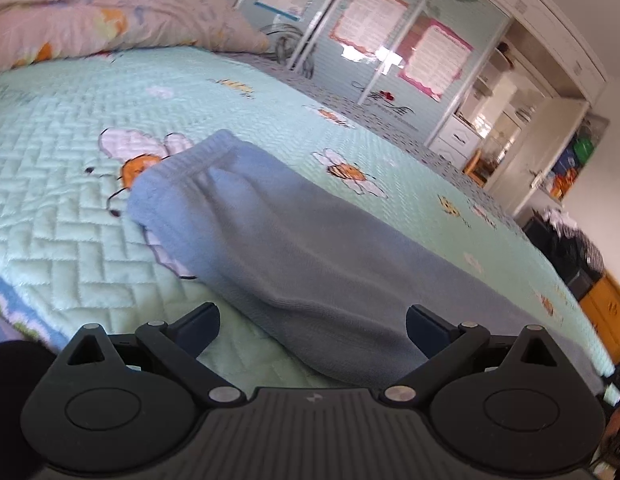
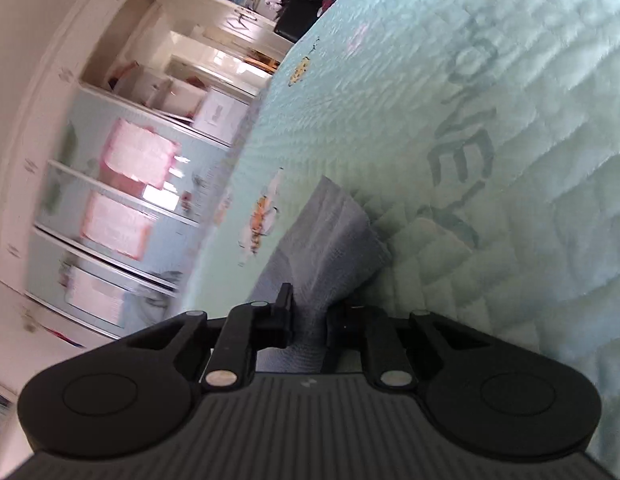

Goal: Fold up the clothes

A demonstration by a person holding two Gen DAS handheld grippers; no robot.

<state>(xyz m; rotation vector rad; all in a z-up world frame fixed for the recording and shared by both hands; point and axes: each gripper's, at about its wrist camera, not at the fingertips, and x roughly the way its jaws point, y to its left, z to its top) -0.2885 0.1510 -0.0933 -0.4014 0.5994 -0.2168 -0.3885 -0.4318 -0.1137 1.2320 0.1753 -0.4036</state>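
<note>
Fabric is pinched between the jaws of your right gripper [image 2: 308, 316]: they have drawn in narrow on a bunched fold of the blue-grey garment [image 2: 329, 236], which rises from the pads and fans out ahead onto the mint quilted bedspread [image 2: 529, 200]. Your left gripper [image 1: 311, 330] stands with its jaws wide apart, nothing clamped, and the near end of the same garment [image 1: 278, 240] lies between and just ahead of its fingers [image 1: 200, 330]. From there the cloth stretches away across the bed, flat and lengthwise, ending in a gathered elastic waistband [image 1: 182, 172] that lies over a printed bee [image 1: 138, 156] on the bedspread. Further back in the left view a floral pillow [image 1: 102, 12] rests at the head of the bed. Beyond the bed's far edge stand wardrobe doors [image 1: 389, 28] with pink-framed posters, and a white shelving unit [image 1: 501, 120] beside them.
</note>
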